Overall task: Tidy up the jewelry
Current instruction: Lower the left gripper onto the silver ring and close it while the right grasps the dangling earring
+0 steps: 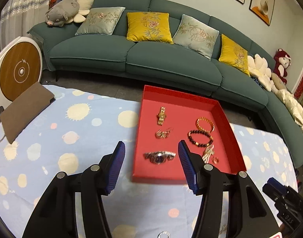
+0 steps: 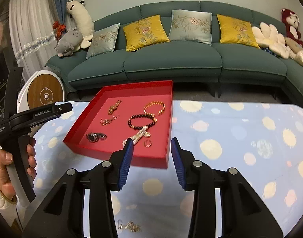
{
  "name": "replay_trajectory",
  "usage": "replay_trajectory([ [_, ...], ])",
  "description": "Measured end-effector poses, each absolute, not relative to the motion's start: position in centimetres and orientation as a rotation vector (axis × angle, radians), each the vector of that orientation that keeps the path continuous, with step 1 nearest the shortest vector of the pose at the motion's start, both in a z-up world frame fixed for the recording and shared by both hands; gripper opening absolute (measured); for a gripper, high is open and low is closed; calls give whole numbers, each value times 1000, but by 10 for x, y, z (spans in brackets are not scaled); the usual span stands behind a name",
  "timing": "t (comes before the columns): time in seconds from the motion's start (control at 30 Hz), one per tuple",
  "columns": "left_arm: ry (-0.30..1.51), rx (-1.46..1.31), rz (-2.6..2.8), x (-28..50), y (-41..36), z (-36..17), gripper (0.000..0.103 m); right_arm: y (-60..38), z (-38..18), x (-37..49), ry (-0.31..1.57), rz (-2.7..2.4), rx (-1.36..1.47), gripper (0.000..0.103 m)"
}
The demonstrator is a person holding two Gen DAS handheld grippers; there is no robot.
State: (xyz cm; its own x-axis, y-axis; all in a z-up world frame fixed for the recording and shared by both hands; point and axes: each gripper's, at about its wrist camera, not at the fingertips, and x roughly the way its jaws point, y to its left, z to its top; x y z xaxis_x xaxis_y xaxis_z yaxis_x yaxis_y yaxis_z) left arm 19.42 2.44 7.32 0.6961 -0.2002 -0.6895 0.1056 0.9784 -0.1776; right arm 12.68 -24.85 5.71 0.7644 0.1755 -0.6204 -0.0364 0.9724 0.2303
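A red tray sits on the blue dotted cloth. In it lie a gold watch, gold earrings, a silver watch, a gold bangle, a dark bead bracelet, a pale chain and a small ring. My left gripper is open and empty above the tray's near edge. My right gripper is open and empty at the tray's near right corner. A silver ring and a gold chain lie on the cloth below the grippers.
A brown pad lies at the cloth's left. A round white-and-wood device stands beyond it. A green sofa with cushions runs behind the table. The left hand-held gripper body shows at left.
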Motion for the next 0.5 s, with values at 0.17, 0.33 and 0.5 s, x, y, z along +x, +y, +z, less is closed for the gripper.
replay_trajectory([
  [0.17, 851, -111, -157, 144, 38, 56, 54, -235, 45, 95, 755, 145, 222, 38],
  [0.33, 879, -116, -193, 118, 32, 46, 54, -212, 15, 71, 831, 173, 214, 38],
  [0.5, 904, -40, -222, 112, 19, 29, 56, -196, -13, 69, 891, 169, 143, 38],
])
